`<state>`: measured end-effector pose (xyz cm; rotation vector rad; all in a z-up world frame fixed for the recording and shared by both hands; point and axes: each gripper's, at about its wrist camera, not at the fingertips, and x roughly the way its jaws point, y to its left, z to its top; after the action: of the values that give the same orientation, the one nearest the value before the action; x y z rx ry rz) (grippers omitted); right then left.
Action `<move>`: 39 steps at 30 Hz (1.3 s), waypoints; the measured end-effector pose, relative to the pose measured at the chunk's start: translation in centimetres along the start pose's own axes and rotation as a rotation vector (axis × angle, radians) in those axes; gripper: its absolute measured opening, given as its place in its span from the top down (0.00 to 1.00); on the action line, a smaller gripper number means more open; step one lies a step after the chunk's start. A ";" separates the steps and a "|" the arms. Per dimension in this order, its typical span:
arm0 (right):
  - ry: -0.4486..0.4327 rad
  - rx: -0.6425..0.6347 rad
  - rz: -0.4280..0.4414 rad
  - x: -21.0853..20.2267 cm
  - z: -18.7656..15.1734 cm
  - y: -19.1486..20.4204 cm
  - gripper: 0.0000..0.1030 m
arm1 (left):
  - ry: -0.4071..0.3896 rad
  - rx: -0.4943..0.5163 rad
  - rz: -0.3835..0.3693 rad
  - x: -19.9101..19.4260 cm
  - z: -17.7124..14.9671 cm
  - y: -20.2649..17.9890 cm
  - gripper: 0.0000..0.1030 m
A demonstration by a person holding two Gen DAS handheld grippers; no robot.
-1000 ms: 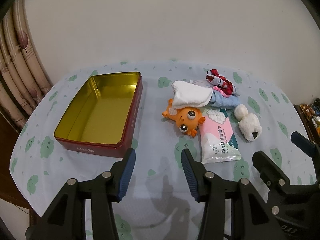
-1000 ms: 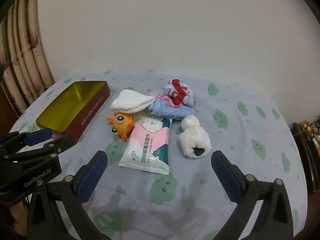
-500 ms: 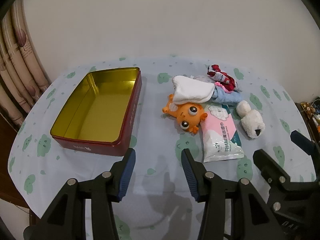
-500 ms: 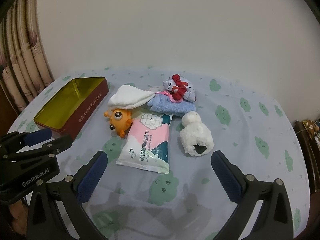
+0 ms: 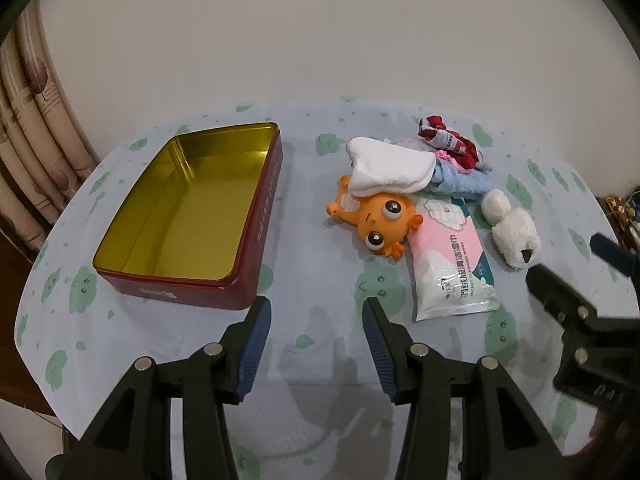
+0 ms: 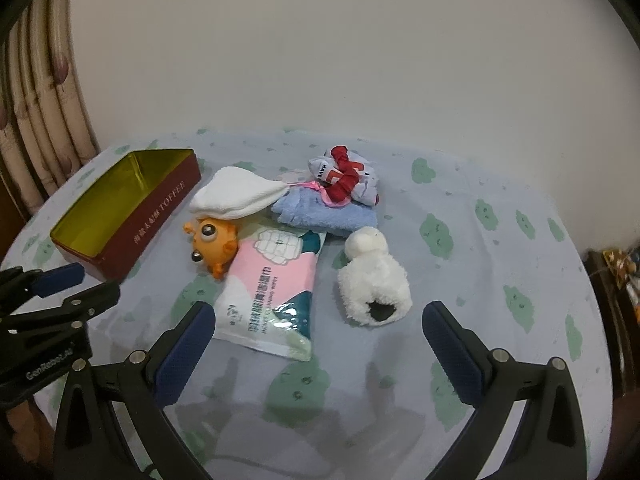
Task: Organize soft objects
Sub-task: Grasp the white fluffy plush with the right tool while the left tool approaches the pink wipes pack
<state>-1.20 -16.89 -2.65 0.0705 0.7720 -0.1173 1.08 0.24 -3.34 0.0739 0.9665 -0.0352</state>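
- On the table with the green-spotted cloth (image 5: 168, 360), I see a red tin box (image 5: 256, 236) with a gold inside. It is open and has nothing in it.
- Beside the box, to its right, is a pile of soft things.
- An orange toy with big eyes (image 5: 380, 220) lies under a white cloth (image 5: 390, 168).
- A pink and white pack of wipes (image 6: 272, 292) lies flat, touching the orange toy.
- A blue towel (image 6: 324, 212) sits behind the pack, with a red and white bundle (image 6: 346, 176) on top.
- A fluffy white toy (image 6: 374, 280) lies just right of the pack.
- My left gripper (image 5: 316, 344) is spread part way, with nothing in it, near the box.
- My right gripper (image 6: 318, 344) is spread wide, with nothing in it. It hangs near the pack and the fluffy toy.
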 end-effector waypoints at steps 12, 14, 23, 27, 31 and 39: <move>0.090 0.011 0.006 5.4 -0.4 -3.8 0.18 | 0.035 0.017 -0.006 2.1 -0.1 -0.2 0.53; 0.104 0.023 0.007 6.6 -0.1 -4.4 0.18 | 0.045 0.027 -0.011 2.6 0.0 -0.5 0.53; 0.151 0.010 0.025 9.6 -0.7 -4.9 0.34 | 0.093 0.053 -0.054 4.6 0.4 -2.0 0.53; 0.159 0.049 0.066 10.1 -1.5 -5.9 0.49 | 0.110 0.062 -0.074 5.4 0.9 -2.9 0.53; 0.137 0.051 0.080 9.5 -1.6 -6.3 0.52 | 0.117 0.076 -0.086 6.0 1.3 -3.8 0.53; 0.124 0.087 0.056 6.8 -3.0 -8.4 0.54 | 0.162 0.064 -0.187 7.0 1.8 -5.4 0.53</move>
<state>0.50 -25.45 -9.71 0.1834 0.8883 -0.0937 6.21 -5.25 -8.28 0.0457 1.1320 -0.2353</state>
